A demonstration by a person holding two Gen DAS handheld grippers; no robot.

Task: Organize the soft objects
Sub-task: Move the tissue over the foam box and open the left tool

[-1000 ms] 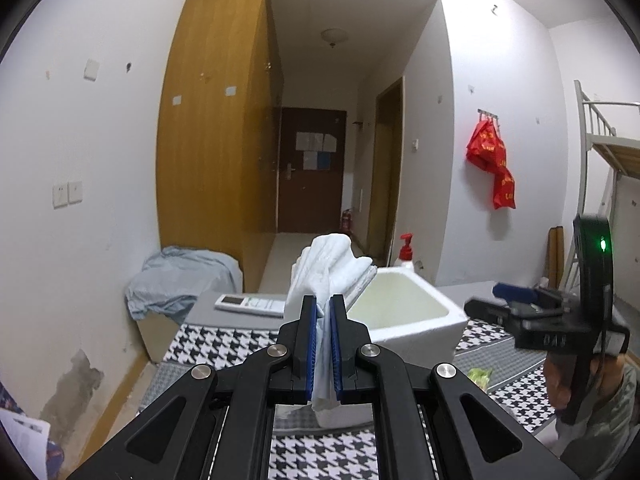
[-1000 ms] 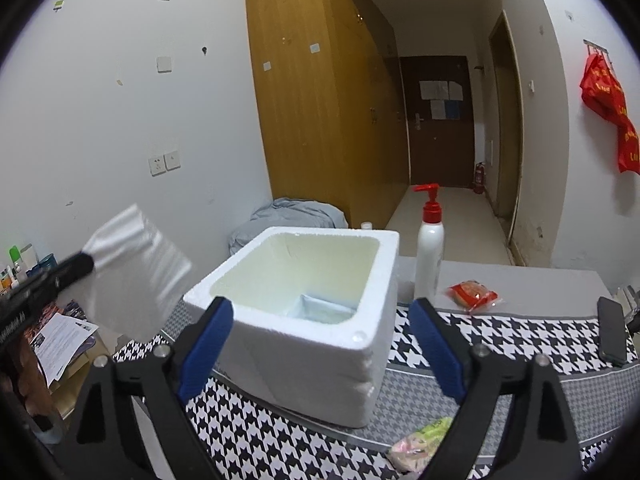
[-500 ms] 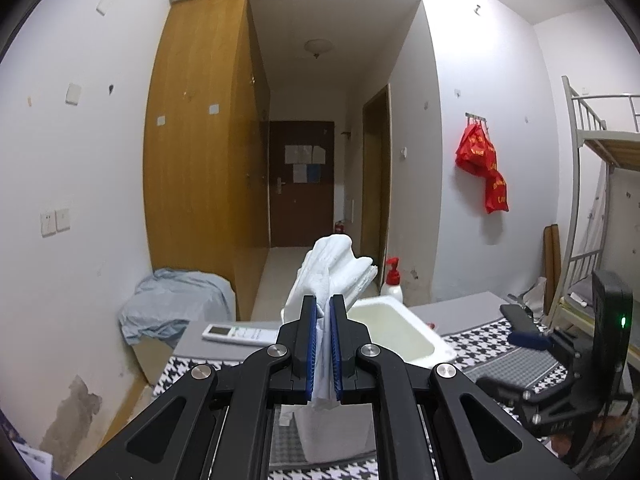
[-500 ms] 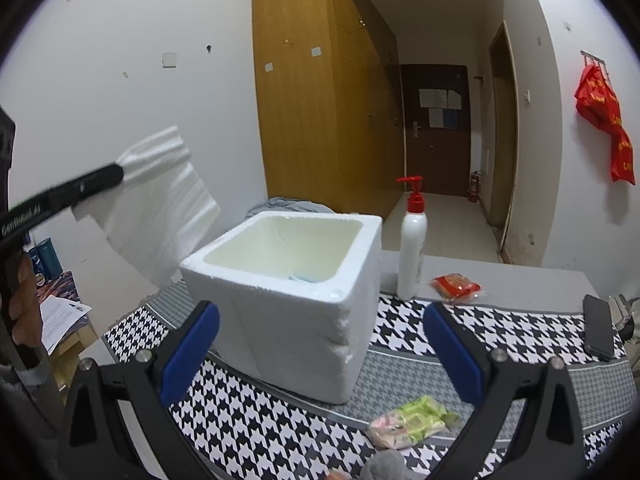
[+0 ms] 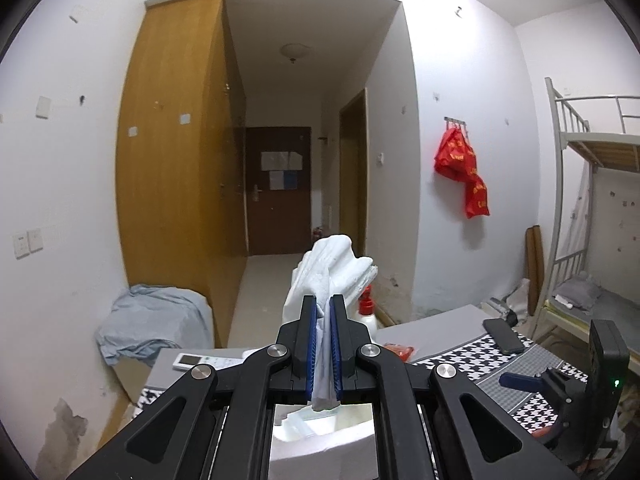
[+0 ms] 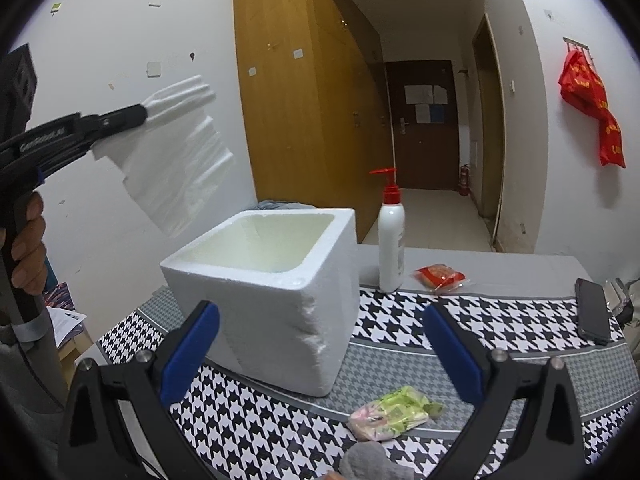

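My left gripper (image 5: pixel 324 304) is shut on a white pack of soft tissue (image 5: pixel 334 268), which sticks up past the fingertips. In the right wrist view the same gripper (image 6: pixel 136 116) holds the tissue pack (image 6: pixel 180 152) high at the left, above and beside the open white foam box (image 6: pixel 264 300). My right gripper (image 6: pixel 320 314) stands wide open low over the table in front of the box, with nothing gripped. A green and pink soft packet (image 6: pixel 394 416) and a grey soft lump (image 6: pixel 368 460) lie on the houndstooth cloth (image 6: pixel 400 328) near its fingers.
A pump bottle (image 6: pixel 391 240), a red snack packet (image 6: pixel 440 276) and a dark phone (image 6: pixel 592 312) sit on the far part of the table. A remote (image 5: pixel 200 360) lies at the table's left end. A bunk bed (image 5: pixel 592 152) stands at the right.
My left gripper has risen with the tissue pack and come over the foam box. My right gripper has sunk and drawn back, its jaws a little wider; the green packet has come into view.
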